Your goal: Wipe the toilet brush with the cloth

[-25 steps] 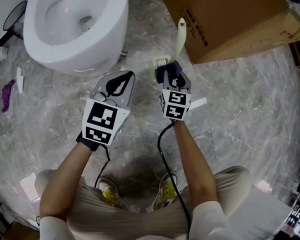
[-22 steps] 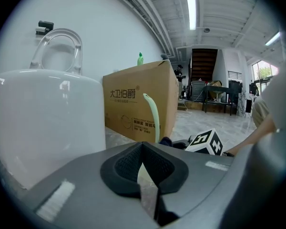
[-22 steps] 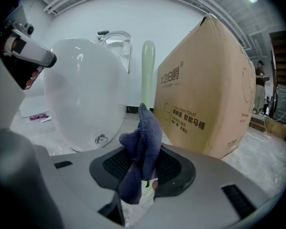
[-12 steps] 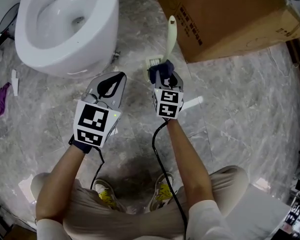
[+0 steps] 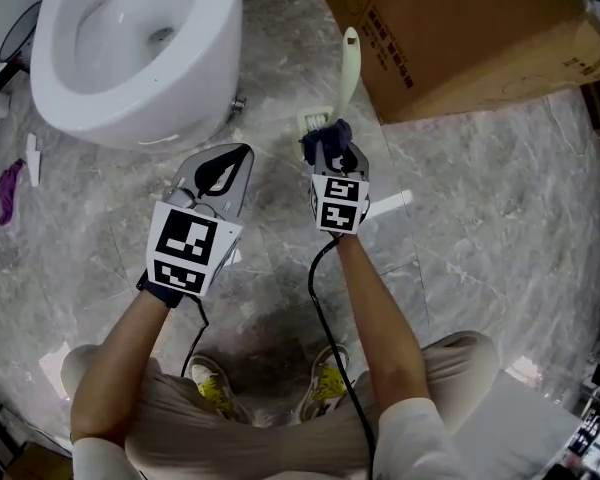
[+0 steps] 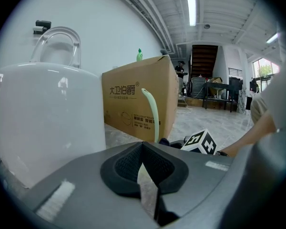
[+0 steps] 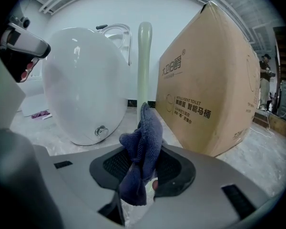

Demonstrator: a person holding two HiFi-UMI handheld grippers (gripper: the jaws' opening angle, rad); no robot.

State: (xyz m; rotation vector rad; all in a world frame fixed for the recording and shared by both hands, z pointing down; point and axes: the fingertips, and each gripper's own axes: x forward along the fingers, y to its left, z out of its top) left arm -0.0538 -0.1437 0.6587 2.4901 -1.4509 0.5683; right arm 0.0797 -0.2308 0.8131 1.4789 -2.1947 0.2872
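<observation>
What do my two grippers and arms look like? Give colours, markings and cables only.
Both the left gripper and right gripper are grey wedge-shaped shells, each claw lined with black ribbed pads. Each carries a white cube with black square markers. A black cable trails from each. Arms bare below pale short sleeves.

The cloth [image 7: 142, 149] is dark blue, the toilet brush [image 5: 348, 68] pale green, the toilet [image 5: 212, 60] white, the box [image 5: 460, 38] brown.

Cardboard box [image 7: 214, 70]: "大卫伯爵", "INTELLIGENT TOILET", "智能马桶".
</observation>
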